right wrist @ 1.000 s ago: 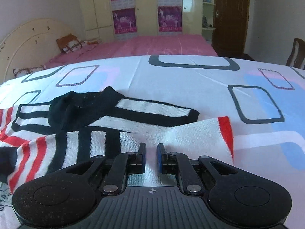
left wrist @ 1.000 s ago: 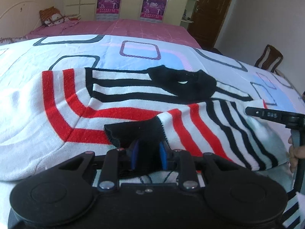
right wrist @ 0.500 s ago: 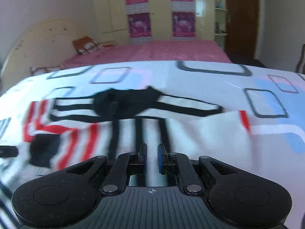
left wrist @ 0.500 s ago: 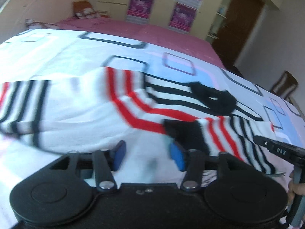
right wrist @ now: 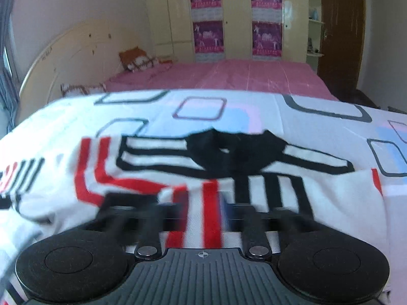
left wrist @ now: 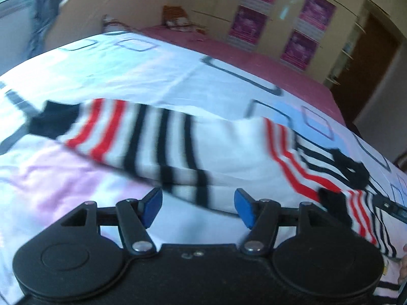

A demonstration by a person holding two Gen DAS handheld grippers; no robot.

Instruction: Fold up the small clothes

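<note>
A white knitted sweater with red and black stripes lies flat on the patterned sheet. Its left sleeve stretches out to a black cuff. The other sleeve is folded across the chest, with its black cuff near the black collar. My left gripper hovers over the lower edge, jaws opening, blue pads apart and nothing pinched. My right gripper is blurred above the folded sleeve, below the collar. Its jaws are opening and the cloth lies loose between the fingers.
The sheet covers the near part of a bed; a pink cover lies beyond it. A curved headboard and an orange pillow are at the back left. Wardrobe doors with posters and a brown door stand behind.
My left gripper let go of the folded sleeve's black cuff, opened and swung left toward the stretched-out sleeve. My right gripper, shut on the sweater's edge before, has spread its fingers and shifted left.
</note>
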